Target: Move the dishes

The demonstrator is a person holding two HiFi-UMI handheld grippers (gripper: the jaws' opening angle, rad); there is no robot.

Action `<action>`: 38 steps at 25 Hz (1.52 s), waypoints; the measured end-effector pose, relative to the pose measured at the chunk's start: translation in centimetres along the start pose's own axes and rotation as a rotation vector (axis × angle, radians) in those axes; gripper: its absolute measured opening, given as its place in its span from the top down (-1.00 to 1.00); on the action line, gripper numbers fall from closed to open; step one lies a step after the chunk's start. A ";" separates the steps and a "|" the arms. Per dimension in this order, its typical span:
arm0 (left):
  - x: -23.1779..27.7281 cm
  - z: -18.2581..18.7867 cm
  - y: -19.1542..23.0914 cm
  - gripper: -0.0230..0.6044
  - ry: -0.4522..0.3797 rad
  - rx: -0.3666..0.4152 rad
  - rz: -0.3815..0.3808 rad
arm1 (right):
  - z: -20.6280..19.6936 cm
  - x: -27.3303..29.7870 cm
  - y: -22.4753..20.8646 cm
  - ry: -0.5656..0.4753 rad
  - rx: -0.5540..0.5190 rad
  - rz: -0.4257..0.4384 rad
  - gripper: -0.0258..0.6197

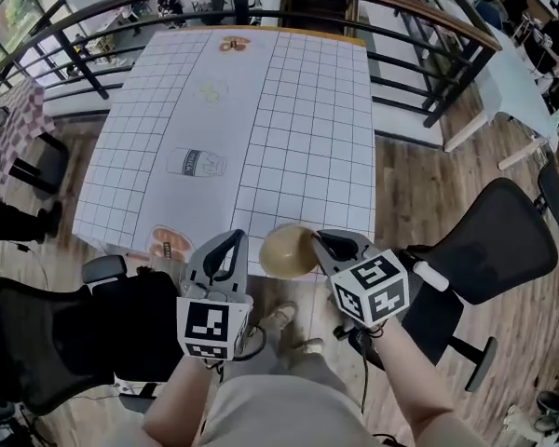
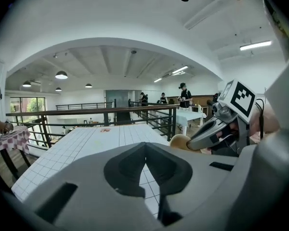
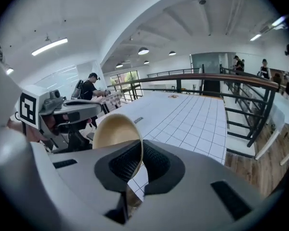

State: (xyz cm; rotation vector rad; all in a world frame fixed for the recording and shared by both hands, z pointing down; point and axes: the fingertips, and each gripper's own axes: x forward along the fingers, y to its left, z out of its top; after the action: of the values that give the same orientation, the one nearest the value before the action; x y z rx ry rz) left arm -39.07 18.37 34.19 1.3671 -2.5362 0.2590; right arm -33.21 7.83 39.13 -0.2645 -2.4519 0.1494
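The left gripper (image 1: 229,242) and right gripper (image 1: 322,241) are grey plastic with black pads inside the jaws. Each bears a white cube (image 1: 208,327) with black square markers. A black cable (image 1: 364,380) hangs under the right one. Beige trousers (image 1: 279,408) fill the lower middle, with pale shoes (image 1: 279,318) just above.

This looks like a big open office on an upper floor. A long desk (image 1: 298,110) with a white squared cloth stands by a dark railing (image 3: 231,77) on a wood floor (image 1: 415,180). Black rolling office chairs (image 1: 494,245) stand near its edge. Round lamps (image 2: 61,74) hang above, and people (image 2: 184,95) stand by other tables.
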 end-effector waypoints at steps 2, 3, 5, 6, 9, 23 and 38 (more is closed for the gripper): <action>0.8 -1.9 0.5 0.88 0.032 -0.005 0.002 | -1.2 2.3 -0.3 0.060 -0.024 0.014 0.83; 1.2 -2.9 0.5 0.88 0.049 -0.007 -0.002 | -1.9 3.3 -0.5 0.085 -0.031 0.017 0.83; 1.8 -4.9 0.5 0.88 0.084 -0.013 -0.012 | -3.3 5.1 -0.9 0.133 -0.037 0.026 0.83; 2.0 -5.8 0.5 0.88 0.101 -0.018 -0.013 | -4.0 6.0 -0.9 0.158 -0.039 0.033 0.83; 2.6 -8.1 0.7 0.88 0.142 -0.048 -0.018 | -5.8 8.6 -1.2 0.233 -0.061 0.040 0.83; 4.8 -13.8 2.6 0.88 0.229 -0.167 -0.021 | -10.7 14.9 -2.3 0.468 -0.243 0.062 0.83; 4.4 -13.9 1.8 0.88 0.235 -0.153 -0.053 | -9.2 14.2 -3.3 0.365 -0.212 -0.029 0.61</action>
State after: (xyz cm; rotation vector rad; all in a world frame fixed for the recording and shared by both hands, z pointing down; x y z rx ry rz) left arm -41.10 19.65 48.64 1.2634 -2.2748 0.1989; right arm -38.83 8.20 55.45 -0.3182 -2.1066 -0.1603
